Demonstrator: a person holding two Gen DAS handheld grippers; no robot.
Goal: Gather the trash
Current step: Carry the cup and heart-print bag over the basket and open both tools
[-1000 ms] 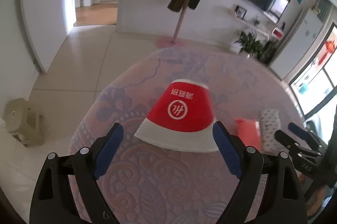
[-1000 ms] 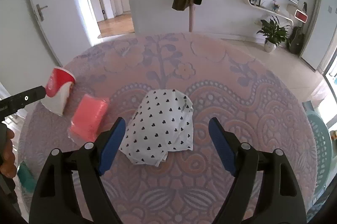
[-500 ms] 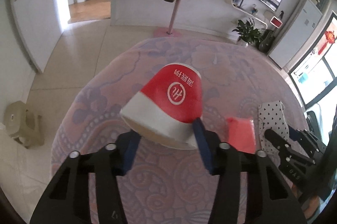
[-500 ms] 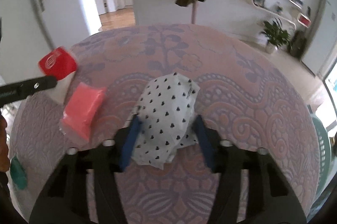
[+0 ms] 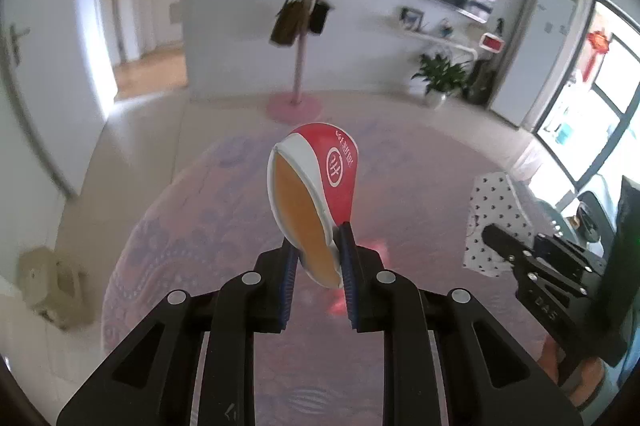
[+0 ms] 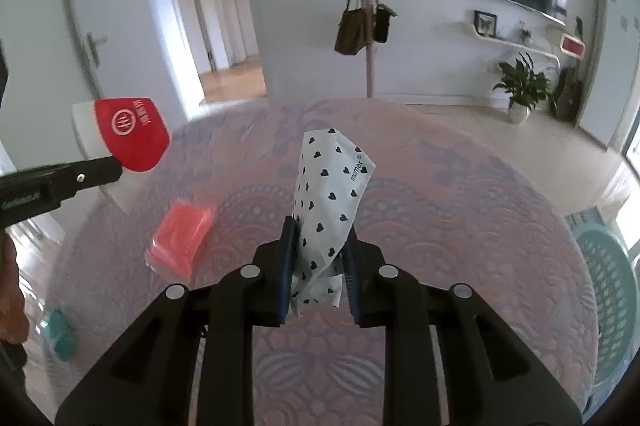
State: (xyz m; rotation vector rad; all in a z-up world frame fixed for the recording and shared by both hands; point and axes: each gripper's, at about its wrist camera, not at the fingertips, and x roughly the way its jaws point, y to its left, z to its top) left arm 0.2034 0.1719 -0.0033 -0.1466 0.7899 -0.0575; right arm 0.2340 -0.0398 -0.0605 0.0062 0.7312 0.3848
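Observation:
My left gripper [image 5: 318, 258] is shut on a squashed red and white paper cup [image 5: 316, 185] and holds it above the round table. The cup [image 6: 128, 133] also shows at the left of the right wrist view. My right gripper [image 6: 318, 250] is shut on a white packet with black hearts [image 6: 328, 193], lifted off the table; it also shows in the left wrist view [image 5: 494, 209]. A pink packet [image 6: 182, 238] lies on the table between the two grippers.
The table carries a pink and lilac patterned cloth [image 6: 440, 226]. A teal basket [image 6: 608, 290] stands beyond the table's right edge. A teal object [image 6: 60, 334] lies at the table's near left. A beige stool [image 5: 56, 286] stands on the floor at left.
Both grippers closed from open, the left on the cup, the right on the heart-print packet. Both items have been squeezed flat and lifted off the table.

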